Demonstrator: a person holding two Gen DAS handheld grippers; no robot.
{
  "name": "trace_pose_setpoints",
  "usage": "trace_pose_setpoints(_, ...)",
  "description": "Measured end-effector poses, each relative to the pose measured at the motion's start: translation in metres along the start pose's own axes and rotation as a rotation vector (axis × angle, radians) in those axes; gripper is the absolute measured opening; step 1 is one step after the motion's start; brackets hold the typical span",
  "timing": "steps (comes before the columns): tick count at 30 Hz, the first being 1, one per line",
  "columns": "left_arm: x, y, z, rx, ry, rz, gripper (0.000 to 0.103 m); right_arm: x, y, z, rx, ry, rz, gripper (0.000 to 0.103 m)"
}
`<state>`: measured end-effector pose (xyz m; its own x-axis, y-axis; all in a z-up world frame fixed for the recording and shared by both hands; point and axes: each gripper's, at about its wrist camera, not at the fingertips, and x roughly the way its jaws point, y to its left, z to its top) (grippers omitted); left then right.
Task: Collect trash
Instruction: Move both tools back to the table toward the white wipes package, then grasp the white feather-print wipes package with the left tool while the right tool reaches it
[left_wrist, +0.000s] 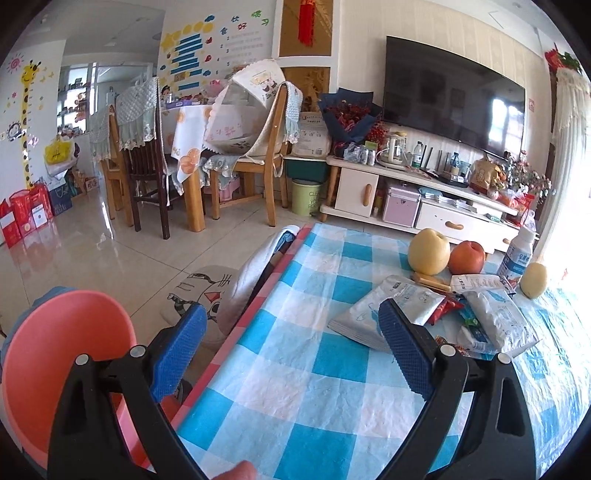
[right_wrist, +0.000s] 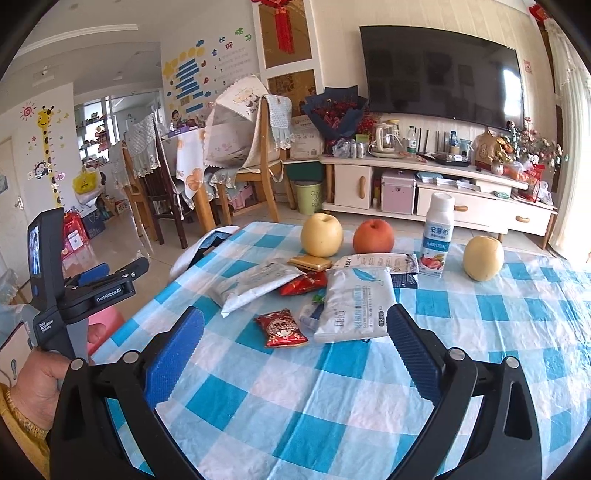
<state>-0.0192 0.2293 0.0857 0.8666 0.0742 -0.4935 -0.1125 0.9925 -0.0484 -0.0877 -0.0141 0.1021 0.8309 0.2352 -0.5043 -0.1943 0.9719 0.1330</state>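
Lying crumpled in a loose heap near the middle of the blue-and-white checked tablecloth (right_wrist: 332, 398) are glossy white plastic pouches (right_wrist: 354, 306), a small red foil snack wrapper (right_wrist: 281, 328) and a flat golden packet (right_wrist: 309, 263). Just behind the heap, two smooth yellow pears (right_wrist: 322, 235), a round red apple (right_wrist: 373, 236) and a white yoghurt bottle (right_wrist: 437, 236) are seen upright. The left gripper (left_wrist: 291, 354) and the right gripper (right_wrist: 295, 354), both with ridged blue pads, are held spread wide and empty, the left beside a round pink plastic bin (left_wrist: 55, 354).
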Motion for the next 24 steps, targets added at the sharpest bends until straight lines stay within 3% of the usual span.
trace_pose_setpoints(13,0.019,-0.056,0.001,0.151,0.015,-0.094,0.094,0.015,-0.086,0.003,0.199,0.083,-0.011,0.098)
trace_pose_setpoints(21,0.059,-0.095,0.0,0.315,0.128,-0.254,0.094,0.054,-0.115,-0.005,0.345,0.224,0.103,0.098)
trace_pose_setpoints(24,0.076,-0.101,0.0,0.347,0.172,-0.293,0.094,0.067,-0.109,-0.004,0.332,0.252,0.118,0.098)
